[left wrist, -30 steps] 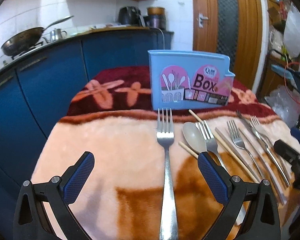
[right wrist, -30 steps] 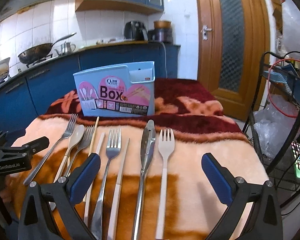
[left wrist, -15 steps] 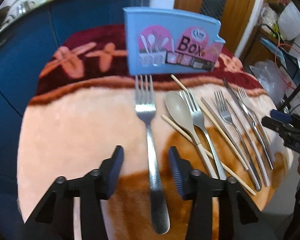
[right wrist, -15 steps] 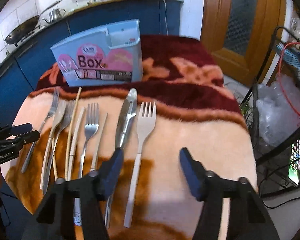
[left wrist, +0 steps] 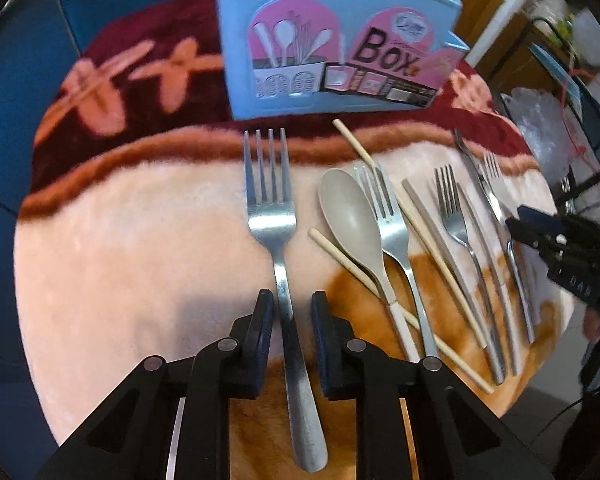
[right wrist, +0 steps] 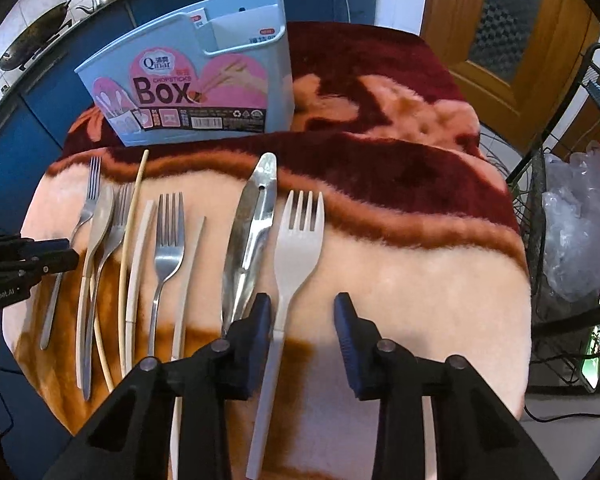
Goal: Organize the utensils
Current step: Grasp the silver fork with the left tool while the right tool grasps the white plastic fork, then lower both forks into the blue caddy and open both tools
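A row of utensils lies on a plush blanket before a light blue utensil box [left wrist: 332, 44], also in the right wrist view [right wrist: 196, 80]. My left gripper [left wrist: 292, 304] straddles the handle of a steel fork [left wrist: 278, 236], its blue pads close on either side with a small gap, so it is still open. My right gripper [right wrist: 302, 308] is open, with the handle of a white plastic fork [right wrist: 296, 240] next to its left pad. The left gripper shows at the left edge of the right wrist view [right wrist: 40, 256].
Between the two forks lie a beige spoon [left wrist: 352, 220], more steel forks [right wrist: 166, 248], chopsticks [right wrist: 130, 248] and a steel peeler-like tool [right wrist: 252, 224]. Blue kitchen cabinets stand behind, a wooden door [right wrist: 500, 32] and a wire rack [right wrist: 572, 200] at right.
Both grippers have dropped toward the blanket and narrowed. The left one has closed in around the steel fork's handle; the right one has come down over the white fork's handle.
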